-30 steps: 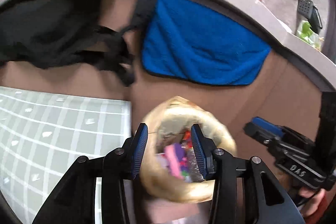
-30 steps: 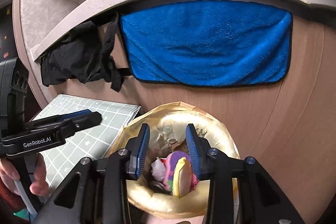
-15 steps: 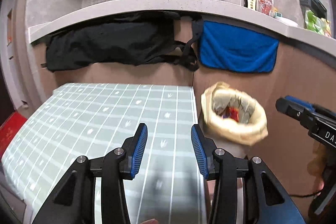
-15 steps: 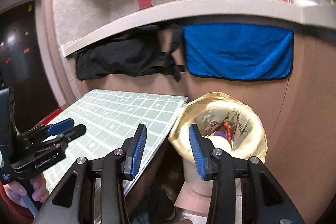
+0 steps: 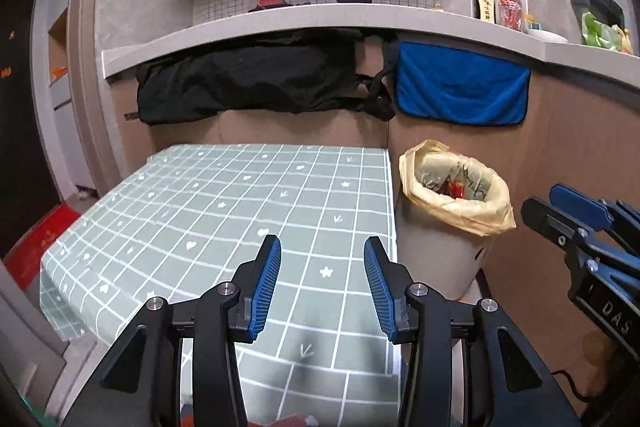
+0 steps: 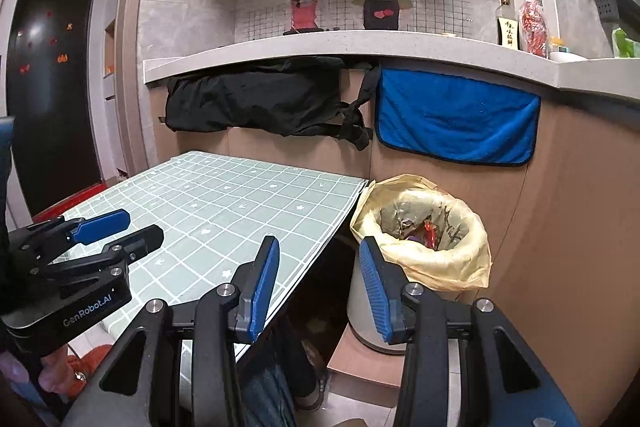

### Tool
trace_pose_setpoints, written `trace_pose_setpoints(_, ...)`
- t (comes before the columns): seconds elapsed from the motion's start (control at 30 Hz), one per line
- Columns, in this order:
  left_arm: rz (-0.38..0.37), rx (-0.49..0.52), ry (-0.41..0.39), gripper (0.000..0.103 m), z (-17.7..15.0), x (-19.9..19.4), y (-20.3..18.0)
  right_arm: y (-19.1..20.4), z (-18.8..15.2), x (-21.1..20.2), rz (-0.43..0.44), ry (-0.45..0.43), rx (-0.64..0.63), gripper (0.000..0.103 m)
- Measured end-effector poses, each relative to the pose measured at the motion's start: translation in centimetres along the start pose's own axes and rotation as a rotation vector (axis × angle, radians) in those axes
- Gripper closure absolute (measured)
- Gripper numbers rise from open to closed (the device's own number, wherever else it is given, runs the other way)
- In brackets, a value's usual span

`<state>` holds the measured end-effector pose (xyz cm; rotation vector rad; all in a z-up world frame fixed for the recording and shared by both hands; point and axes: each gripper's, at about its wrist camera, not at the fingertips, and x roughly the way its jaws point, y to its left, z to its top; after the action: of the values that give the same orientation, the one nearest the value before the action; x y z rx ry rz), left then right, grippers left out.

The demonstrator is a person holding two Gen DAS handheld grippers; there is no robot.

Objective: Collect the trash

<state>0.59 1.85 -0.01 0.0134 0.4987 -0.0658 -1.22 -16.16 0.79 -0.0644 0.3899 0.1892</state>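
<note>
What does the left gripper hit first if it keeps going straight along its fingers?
Most likely the checked tablecloth: the open, empty left gripper points slightly downward over it. The lined bin sits off to its right, out of that line. Depth is uncertain.

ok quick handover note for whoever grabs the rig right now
Left tongs: open, empty, above the checked table.
Right tongs: jaws have just been opening, nothing between them, near the table's edge.
Trash bin with yellow liner stands on the floor right of the table, wrappers inside.
Done: no trash shows on the tabletop.
Left: look around for stray pieces; none in view.
</note>
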Motion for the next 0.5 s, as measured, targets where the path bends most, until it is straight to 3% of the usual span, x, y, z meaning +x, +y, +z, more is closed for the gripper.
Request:
trace_pose_setpoints(0.3, 0.021, -0.011, -0.054, 0.059, -0.3, -2.0, 0.1, 0.1, -1.2, -0.6, -0.009, -0.003, 0.006, 0.063)
trace_pose_setpoints(0.5, 0.033, -0.007, -0.05, 0.059, -0.2, -2.2, 0.0, -0.4, -1.2, -0.8, -0.001, -0.012, 0.019, 0.063)
